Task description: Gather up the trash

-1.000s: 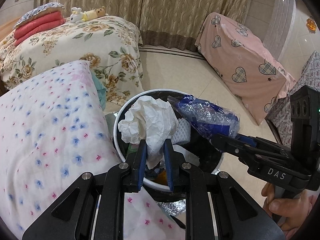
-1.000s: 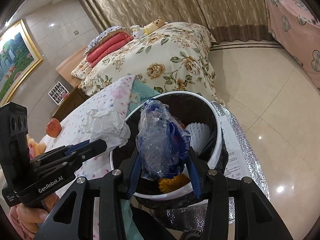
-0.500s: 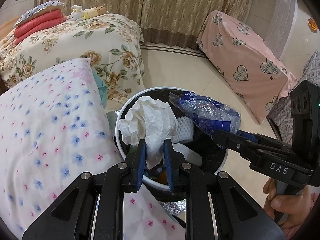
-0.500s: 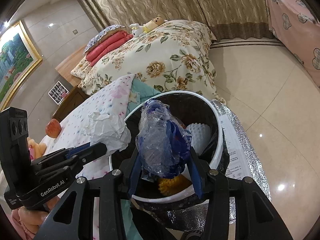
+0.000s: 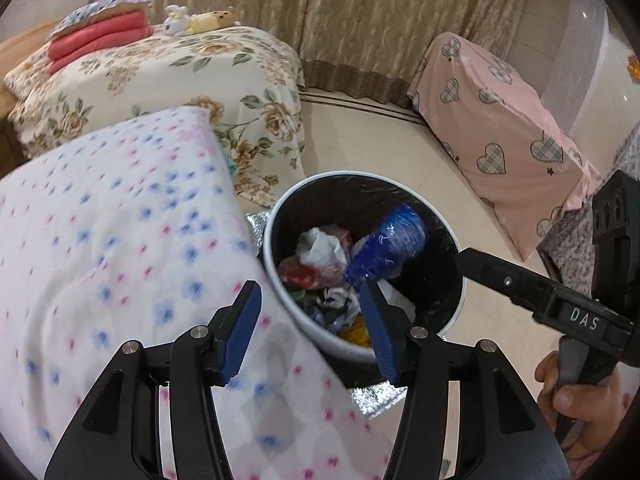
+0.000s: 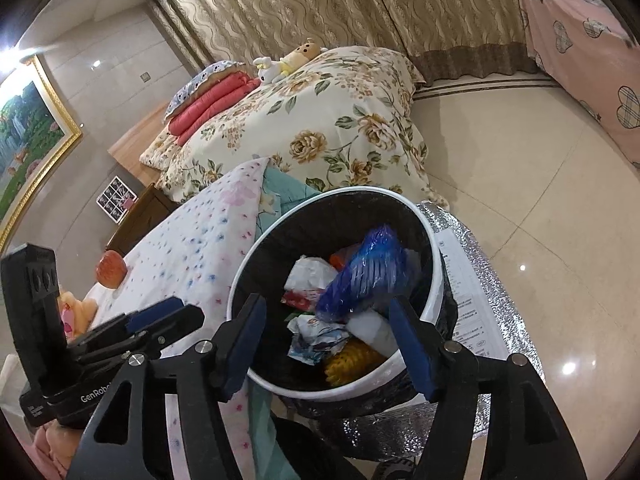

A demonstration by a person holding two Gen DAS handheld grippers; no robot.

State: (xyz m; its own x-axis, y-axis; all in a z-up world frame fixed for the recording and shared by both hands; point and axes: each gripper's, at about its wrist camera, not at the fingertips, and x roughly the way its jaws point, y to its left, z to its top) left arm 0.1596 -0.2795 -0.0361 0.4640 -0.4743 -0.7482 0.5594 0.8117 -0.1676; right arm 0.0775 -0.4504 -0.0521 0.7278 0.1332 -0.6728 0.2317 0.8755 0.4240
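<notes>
both tools changed state vs. 0.5 s ago: left tool (image 5: 310,328) then clamped on the crumpled white paper, right tool (image 6: 330,340) then clamped on the blue plastic wrapper; now each tool has its fingers spread wide apart w/ nothing between them. blue plastic wrapper (image 6: 366,276) now lies inside the trash bin (image 6: 248,256), on top of the other refuse, leaning toward the bin's far-right wall. crumpled white paper (image 5: 322,246) seems to have dropped in beside it, just left of the wrapper, though it looks smaller and could be confused w/ other white scraps in the bin; id not certain. both tools hover above the bin's near rim, left tool partly over the dotted bedspread (image 5: 120,240), right tool also seen from the side in left view (image 5: 472,260). meaning for task: both held items released into the bin, so this deposit step reads as done. judgement: next step is to look for more trash; an apple (image 6: 111,269) sits on the bedspread, but whether it counts as trash can't be told.
</notes>
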